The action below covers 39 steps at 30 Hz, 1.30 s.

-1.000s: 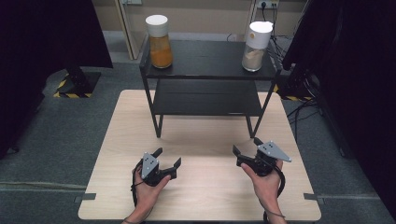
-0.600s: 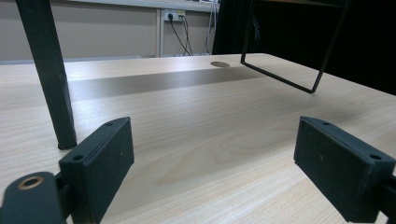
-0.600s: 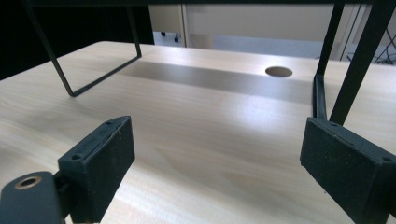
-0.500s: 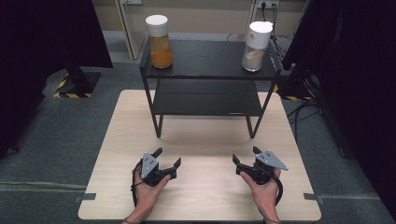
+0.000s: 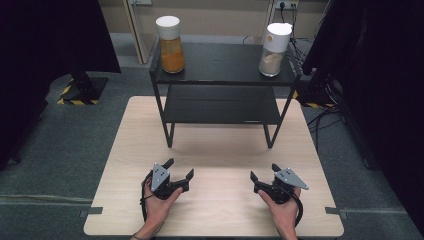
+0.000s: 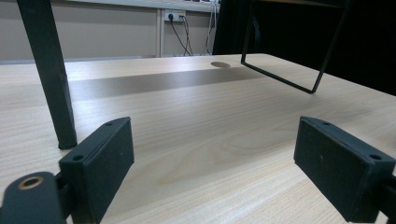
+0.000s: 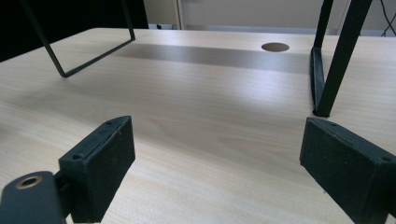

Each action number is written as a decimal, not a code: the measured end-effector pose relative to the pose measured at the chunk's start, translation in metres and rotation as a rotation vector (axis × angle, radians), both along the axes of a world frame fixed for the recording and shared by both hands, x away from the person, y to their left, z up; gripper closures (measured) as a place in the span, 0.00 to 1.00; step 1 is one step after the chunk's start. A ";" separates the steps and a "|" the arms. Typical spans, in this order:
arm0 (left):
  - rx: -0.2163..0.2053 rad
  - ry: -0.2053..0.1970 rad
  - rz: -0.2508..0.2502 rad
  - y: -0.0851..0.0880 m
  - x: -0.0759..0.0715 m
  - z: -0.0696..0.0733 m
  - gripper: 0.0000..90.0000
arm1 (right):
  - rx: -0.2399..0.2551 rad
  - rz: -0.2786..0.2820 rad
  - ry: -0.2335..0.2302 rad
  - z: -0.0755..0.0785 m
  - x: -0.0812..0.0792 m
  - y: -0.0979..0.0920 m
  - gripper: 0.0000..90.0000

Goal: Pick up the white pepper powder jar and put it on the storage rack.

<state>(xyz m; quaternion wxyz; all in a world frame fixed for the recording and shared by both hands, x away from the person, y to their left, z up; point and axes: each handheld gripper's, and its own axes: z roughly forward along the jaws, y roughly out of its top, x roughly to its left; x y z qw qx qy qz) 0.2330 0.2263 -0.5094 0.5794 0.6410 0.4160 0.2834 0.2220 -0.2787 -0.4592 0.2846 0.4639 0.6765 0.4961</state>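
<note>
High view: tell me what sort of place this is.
Likely a lab or data-recording room, not a home. A bare wooden table stands on grey carpet between black curtains, with hazard-striped stand feet nearby. A person holds a hand-held gripper in each hand, left and right, both open.

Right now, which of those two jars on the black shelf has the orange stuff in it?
The jar on the left end of the black shelf's top tier. Its clear body shows orange contents under a white lid; the jar at the right end holds something pale, whitish.
</note>
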 end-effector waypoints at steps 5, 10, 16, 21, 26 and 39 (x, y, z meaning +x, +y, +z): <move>-0.002 0.000 0.000 0.000 0.000 0.000 0.13 | -0.010 -0.001 0.007 -0.006 -0.002 0.001 0.12; -0.003 0.002 -0.001 0.001 0.000 0.000 0.13 | -0.012 -0.002 0.014 -0.012 -0.002 0.002 0.12; -0.001 -0.001 0.000 0.000 0.000 0.000 0.13 | -0.018 0.002 0.010 -0.013 -0.002 0.003 0.12; -0.003 0.004 -0.001 0.001 0.001 0.000 0.13 | -0.007 0.006 0.007 -0.014 -0.002 0.000 0.12; -0.007 0.008 -0.001 0.001 0.001 0.000 0.13 | -0.011 0.006 0.005 -0.014 -0.002 0.001 0.12; -0.008 0.012 -0.001 0.001 0.002 0.001 0.13 | 0.008 0.006 0.012 -0.014 -0.002 -0.002 0.12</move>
